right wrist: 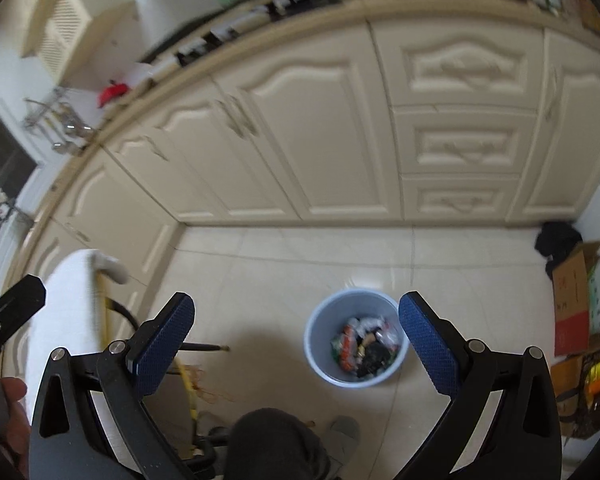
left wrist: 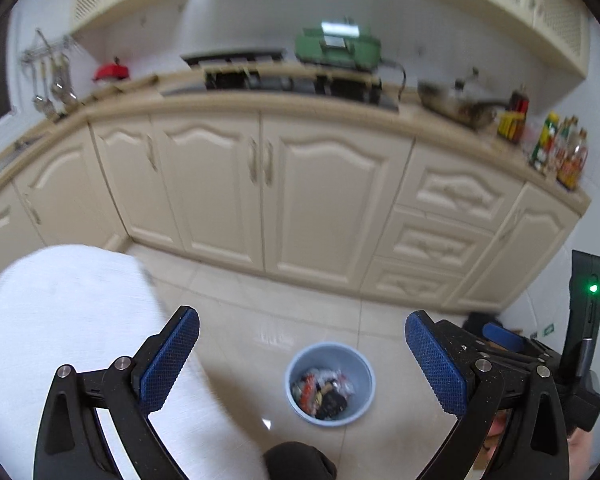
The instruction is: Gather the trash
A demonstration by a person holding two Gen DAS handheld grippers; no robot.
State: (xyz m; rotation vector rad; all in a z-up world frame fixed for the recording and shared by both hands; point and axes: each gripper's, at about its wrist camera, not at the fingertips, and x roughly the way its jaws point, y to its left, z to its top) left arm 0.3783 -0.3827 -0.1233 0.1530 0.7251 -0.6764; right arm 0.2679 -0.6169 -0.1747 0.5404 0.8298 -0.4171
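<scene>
Nearest to us, both tools stand spread as wide as they go with nothing between the blue pads: the left tool (left wrist: 302, 360) and the right tool (right wrist: 296, 346) both look down at the floor, empty. Just below them a dark-trousered knee (right wrist: 272, 440) and a grey slipper (right wrist: 346, 434) show where the person stands.

A little farther out, the pale blue bin (right wrist: 356, 336) sits on the cream floor tiles (right wrist: 280, 264), already holding a heap of wrappers (right wrist: 362, 346). We judge that the drop is done and the step in hand is to find the next piece of trash. To do that well we keep both tools open, scan the bare floor around the bin before moving, and keep clear of the white cloth-covered surface (left wrist: 72, 320) on the near left and the yellow-handled thing (right wrist: 186, 376) leaning beside it. No loose trash shows plainly on the tiles; the picture is blurred, so small scraps may escape us.

To the right lie cardboard boxes (right wrist: 576, 300). Farthest off run the cream cabinets (left wrist: 320, 200), and above them the table (left wrist: 260, 100) with a green box (left wrist: 338, 46) and bottles (left wrist: 560, 152).
</scene>
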